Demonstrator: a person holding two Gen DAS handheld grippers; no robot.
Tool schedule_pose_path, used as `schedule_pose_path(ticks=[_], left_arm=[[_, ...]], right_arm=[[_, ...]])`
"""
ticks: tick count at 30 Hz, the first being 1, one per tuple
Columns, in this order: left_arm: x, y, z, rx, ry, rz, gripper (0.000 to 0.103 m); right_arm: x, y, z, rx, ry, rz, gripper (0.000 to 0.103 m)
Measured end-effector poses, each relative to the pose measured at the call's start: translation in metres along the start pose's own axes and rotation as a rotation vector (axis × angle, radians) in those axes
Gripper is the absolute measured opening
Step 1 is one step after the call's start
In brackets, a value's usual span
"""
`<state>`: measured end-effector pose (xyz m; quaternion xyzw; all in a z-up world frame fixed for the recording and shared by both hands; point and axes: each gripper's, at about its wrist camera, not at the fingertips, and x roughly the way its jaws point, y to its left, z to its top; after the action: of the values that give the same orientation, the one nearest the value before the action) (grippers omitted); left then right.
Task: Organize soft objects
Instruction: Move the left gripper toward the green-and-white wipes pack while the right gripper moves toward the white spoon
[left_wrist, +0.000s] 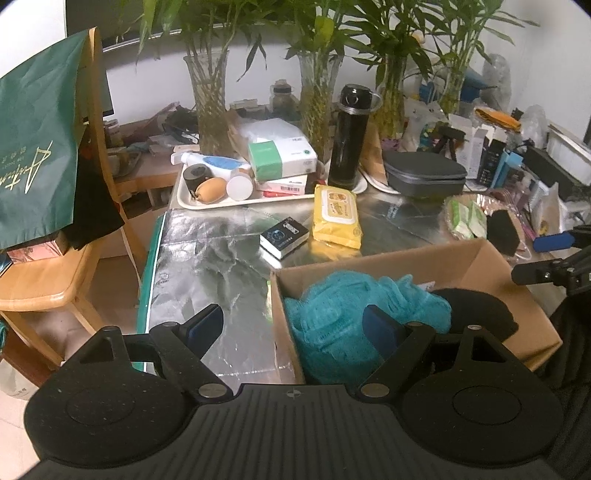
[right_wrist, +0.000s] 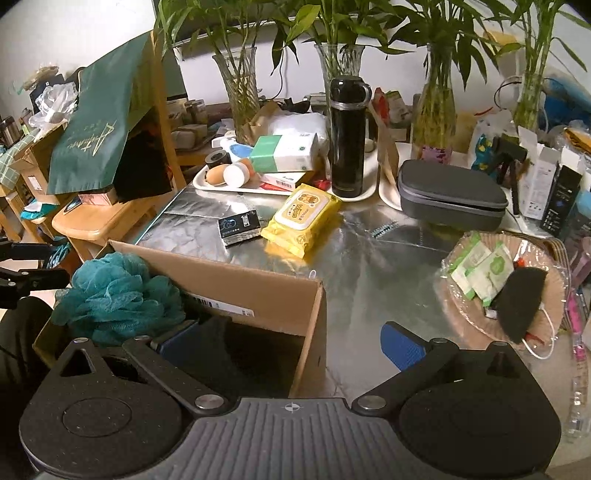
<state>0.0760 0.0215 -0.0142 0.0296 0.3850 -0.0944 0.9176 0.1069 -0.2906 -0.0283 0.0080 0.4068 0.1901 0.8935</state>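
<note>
Two soft things lay in the cardboard box (left_wrist: 480, 266) in the left wrist view: a teal mesh sponge (left_wrist: 351, 306) and a black cloth (left_wrist: 476, 310) beside it. The left gripper (left_wrist: 295, 325) stood wide apart, empty, straddling the box's wall. From the right wrist view, the right gripper (right_wrist: 291, 343) also gaped empty over the box's corner; a black mask (right_wrist: 517, 299) rested on a woven plate (right_wrist: 461, 314).

Teal mesh pouf (left_wrist: 343, 314); yellow wipes pack (left_wrist: 335, 216)
</note>
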Motion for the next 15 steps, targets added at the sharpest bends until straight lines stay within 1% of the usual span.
schedule_pose_path(ticks=[7, 12, 14, 15], left_arm=[[0.006, 0.010, 0.008, -0.013, -0.039, -0.017, 0.083], [0.015, 0.017, 0.013, -0.018, -0.048, -0.022, 0.083], [0.019, 0.020, 0.015, -0.026, -0.051, -0.027, 0.083], [0.020, 0.022, 0.015, -0.029, -0.053, -0.031, 0.083]], right_arm=[[0.011, -0.012, 0.019, 0.024, -0.018, 0.017, 0.103], [0.024, -0.021, 0.031, 0.031, -0.025, 0.020, 0.102], [0.030, -0.025, 0.036, 0.035, -0.025, 0.021, 0.099], [0.035, -0.028, 0.039, 0.041, -0.023, 0.025, 0.096]])
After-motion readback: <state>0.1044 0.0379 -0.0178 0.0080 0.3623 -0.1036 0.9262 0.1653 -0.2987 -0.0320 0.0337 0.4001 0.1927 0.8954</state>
